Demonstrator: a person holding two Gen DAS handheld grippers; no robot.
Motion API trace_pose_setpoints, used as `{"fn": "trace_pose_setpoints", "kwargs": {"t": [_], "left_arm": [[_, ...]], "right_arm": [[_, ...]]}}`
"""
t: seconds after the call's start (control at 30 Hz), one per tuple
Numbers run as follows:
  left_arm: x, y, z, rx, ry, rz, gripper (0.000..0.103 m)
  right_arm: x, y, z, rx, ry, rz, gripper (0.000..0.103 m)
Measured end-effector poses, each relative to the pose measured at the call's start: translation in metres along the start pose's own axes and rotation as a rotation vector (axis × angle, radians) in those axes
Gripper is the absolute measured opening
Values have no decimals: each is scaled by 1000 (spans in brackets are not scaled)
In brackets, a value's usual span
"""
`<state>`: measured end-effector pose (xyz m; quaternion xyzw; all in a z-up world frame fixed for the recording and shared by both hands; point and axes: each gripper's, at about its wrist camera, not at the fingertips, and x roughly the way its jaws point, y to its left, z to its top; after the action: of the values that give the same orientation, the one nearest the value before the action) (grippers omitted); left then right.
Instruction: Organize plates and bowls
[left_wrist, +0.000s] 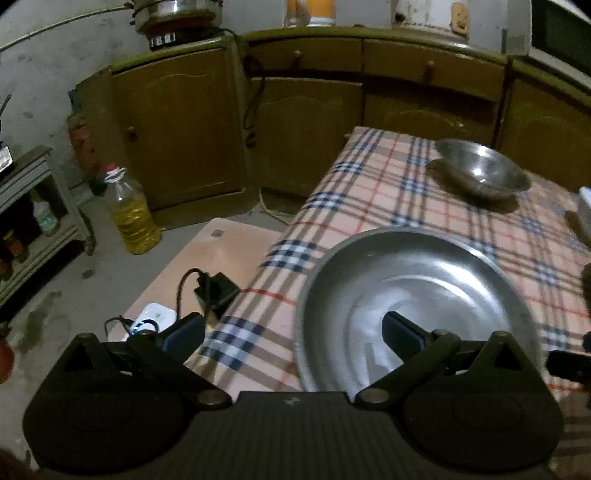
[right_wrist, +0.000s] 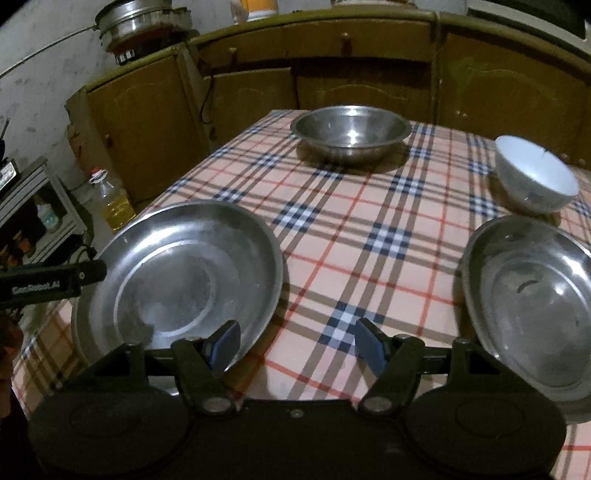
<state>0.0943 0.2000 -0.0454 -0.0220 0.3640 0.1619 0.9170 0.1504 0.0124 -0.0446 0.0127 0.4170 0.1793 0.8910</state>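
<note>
While both grippers gape wide with nothing held, the left gripper (left_wrist: 293, 332) straddles the near-left table edge, one blue pad over a round, shallow steel plate (right_wrist: 181, 269). Beside it, the right gripper (right_wrist: 297, 345) hangs above the plaid tablecloth (right_wrist: 332, 229). A second steel plate (right_wrist: 532, 306) lies near-right, a glossy white bowl (right_wrist: 535, 177) behind it, and a deep steel bowl (right_wrist: 351, 133) at the far edge.

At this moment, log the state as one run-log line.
left gripper: open, straddling near steel plate rim | right gripper: open, empty | second steel plate, steel bowl, white bowl: separate on plaid tablecloth
</note>
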Motion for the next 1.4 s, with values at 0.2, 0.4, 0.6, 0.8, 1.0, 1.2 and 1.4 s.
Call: {"fn": "trace_pose_setpoints", "kwargs": {"t": [0.2,0.4,0.6,0.8,1.0,1.2,1.4], "left_arm": [[8,-1,1,76,-11,-88,99],[14,-12,0,222,-58,-131,89],[26,-8,1,160,-8,-185,56],[31,-1,1,102,0,-172,26],[23,3,-1,41,-1,-184,18],[5,-3,2,28,-34,-186,18],[-13,-12,11,42,-70,-193,18]], "right_arm": [[12,1,0,27,20,19,81],[21,3,2,58,26,37,81],[33,7,6,93,29,67,81],[41,13,8,82,18,63,58],[34,7,9,118,-2,38,29],[15,4,16,103,-38,16,29],[-11,1,24,84,-94,5,29]]}}
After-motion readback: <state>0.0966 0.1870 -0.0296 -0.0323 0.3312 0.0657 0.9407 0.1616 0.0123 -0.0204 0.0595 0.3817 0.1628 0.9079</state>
